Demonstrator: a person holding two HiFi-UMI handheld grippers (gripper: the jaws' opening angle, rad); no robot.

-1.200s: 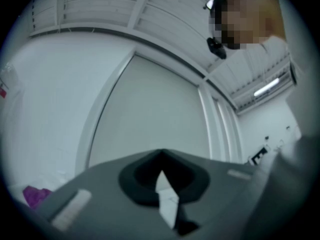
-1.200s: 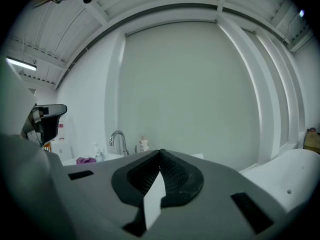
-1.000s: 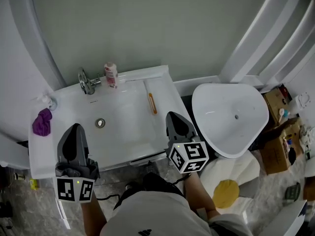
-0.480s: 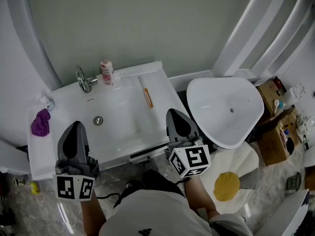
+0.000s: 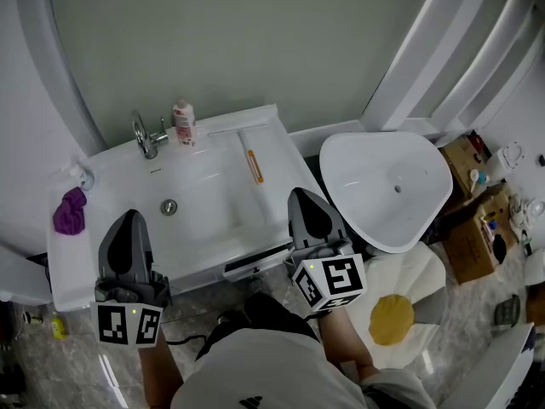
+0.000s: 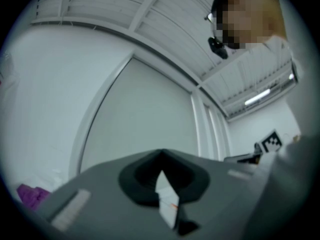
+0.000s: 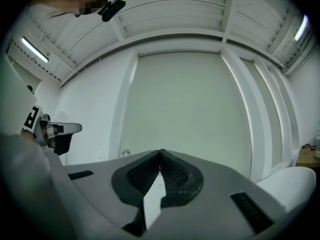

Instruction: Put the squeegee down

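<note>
Compared with 1 second earlier, the right gripper (image 5: 302,198) is drawn back from the sink (image 5: 213,207), and the gap between its tips and the squeegee (image 5: 253,166) is widened; the left gripper (image 5: 129,221) is hardly shifted.

Nearest the person, both grippers are held over the front edge of the sink. In each gripper view the 2 jaws are pressed together at their tips and nothing is gripped between them.

Beyond them, the squeegee is found lying flat on the right ledge of the sink, apart from both grippers. It lies ahead and a little to the left of the right gripper, which is the nearer of the 2. Its long axis runs away from the person, tilted slightly left at the far end, with the orange strip facing up.

Farther back, a faucet (image 5: 146,135) and a small bottle (image 5: 182,123) are set along the rear ledge.

Judged from this layout, the putting down is already done and only a withdrawal is left.
</note>
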